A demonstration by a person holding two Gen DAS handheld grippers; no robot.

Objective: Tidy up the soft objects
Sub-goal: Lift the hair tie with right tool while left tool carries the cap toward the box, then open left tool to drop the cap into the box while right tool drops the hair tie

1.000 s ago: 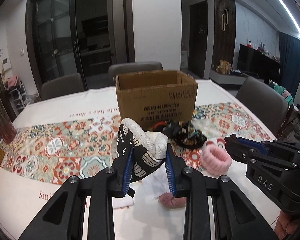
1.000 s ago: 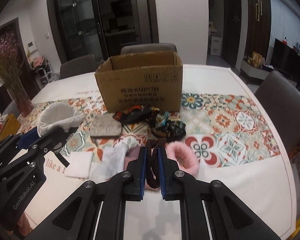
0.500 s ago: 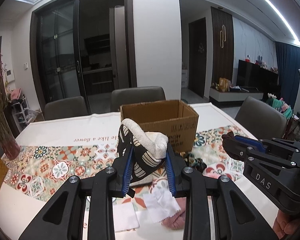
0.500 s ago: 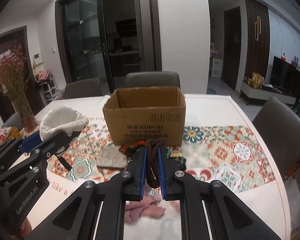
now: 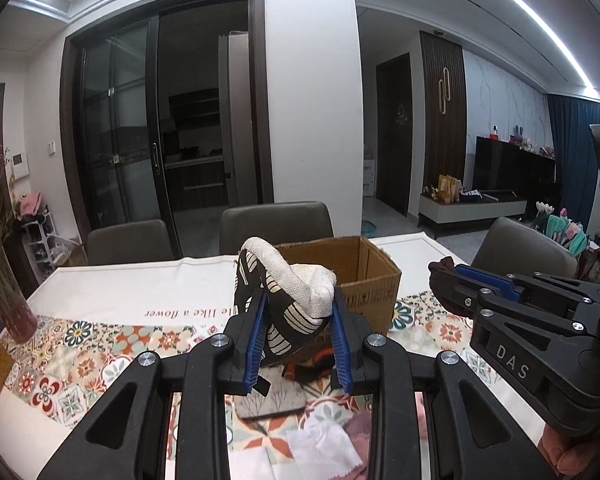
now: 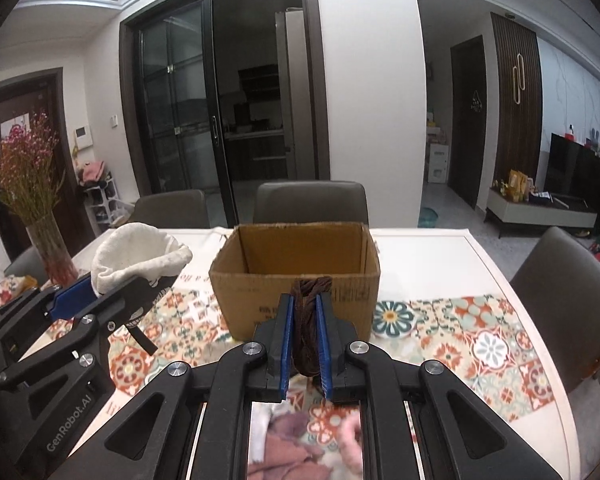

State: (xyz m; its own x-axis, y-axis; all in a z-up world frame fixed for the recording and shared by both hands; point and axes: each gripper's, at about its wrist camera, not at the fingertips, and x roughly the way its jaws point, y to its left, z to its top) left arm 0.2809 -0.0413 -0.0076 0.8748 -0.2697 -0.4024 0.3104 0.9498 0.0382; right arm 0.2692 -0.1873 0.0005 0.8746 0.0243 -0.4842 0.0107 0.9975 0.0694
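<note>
Left gripper [image 5: 299, 334] jaws pinch patterned pouch [image 5: 288, 300] above the desk [image 6: 428, 264]. Right gripper [image 6: 303, 338] jaws pressed tight on brown hair tie [image 6: 309, 320]. Loose cloths [image 6: 296, 444] below. Beyond: cardboard box [image 6: 296, 284] open, inside looks bare. Chairs [image 6: 310, 202] behind.

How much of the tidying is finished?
Nothing shows inside the brown cardboard box yet. In hand: the left gripper holds a black-and-cream patterned fabric pouch, and the right gripper holds a brown braided band. White and pink cloths still lie on the table.
</note>
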